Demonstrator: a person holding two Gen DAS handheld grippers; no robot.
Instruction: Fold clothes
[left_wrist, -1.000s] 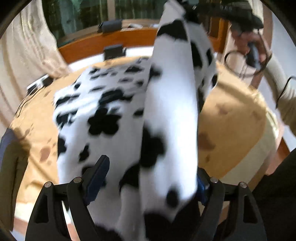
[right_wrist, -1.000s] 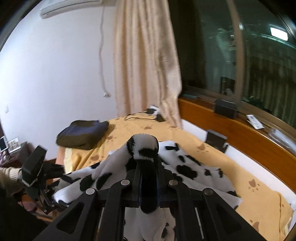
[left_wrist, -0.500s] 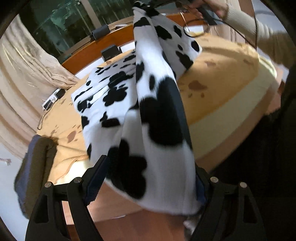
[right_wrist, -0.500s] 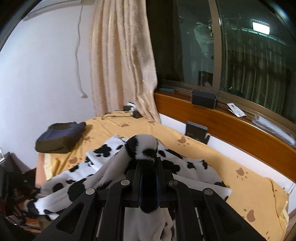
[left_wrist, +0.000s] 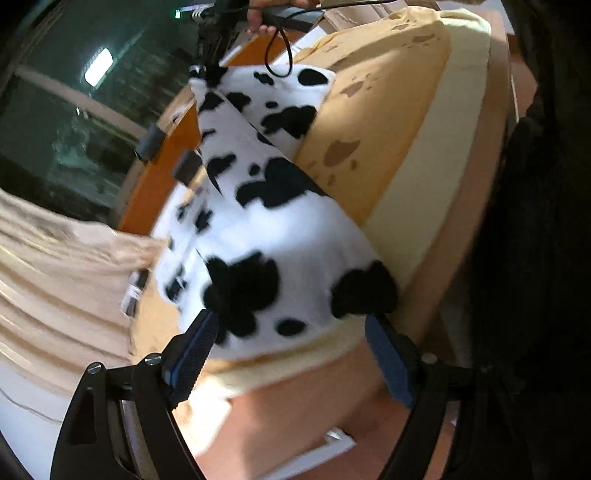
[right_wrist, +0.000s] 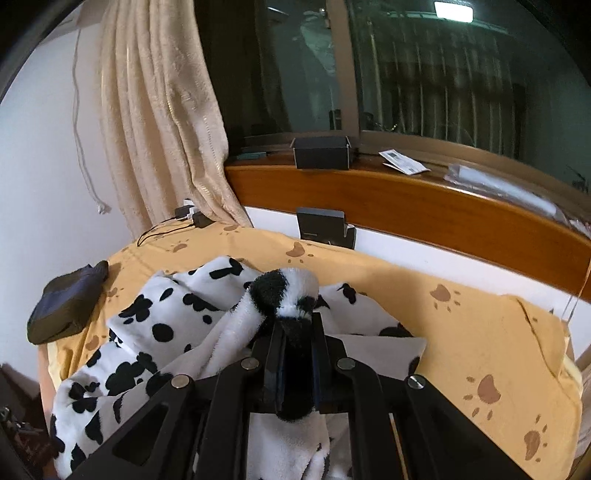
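A white fleece garment with black cow spots (left_wrist: 280, 229) lies stretched across the yellow paw-print bed (left_wrist: 388, 122). My left gripper (left_wrist: 291, 354) is open and empty, its blue pads just below the garment's near edge, off the bed's side. My right gripper (right_wrist: 295, 347) is shut on a bunched end of the garment (right_wrist: 291, 291) and holds it raised above the bed (right_wrist: 480, 332). In the left wrist view the right gripper (left_wrist: 210, 70) shows at the garment's far end.
A folded dark garment (right_wrist: 62, 306) lies at the bed's left corner. A wooden headboard ledge (right_wrist: 406, 199) carries small black boxes. A beige curtain (right_wrist: 159, 110) hangs at the left. Chargers and cables (right_wrist: 192, 218) lie near it.
My left gripper has let go of the garment and pulled back past the bed's edge. The garment's near end has dropped onto the bed. My right gripper still holds its end.
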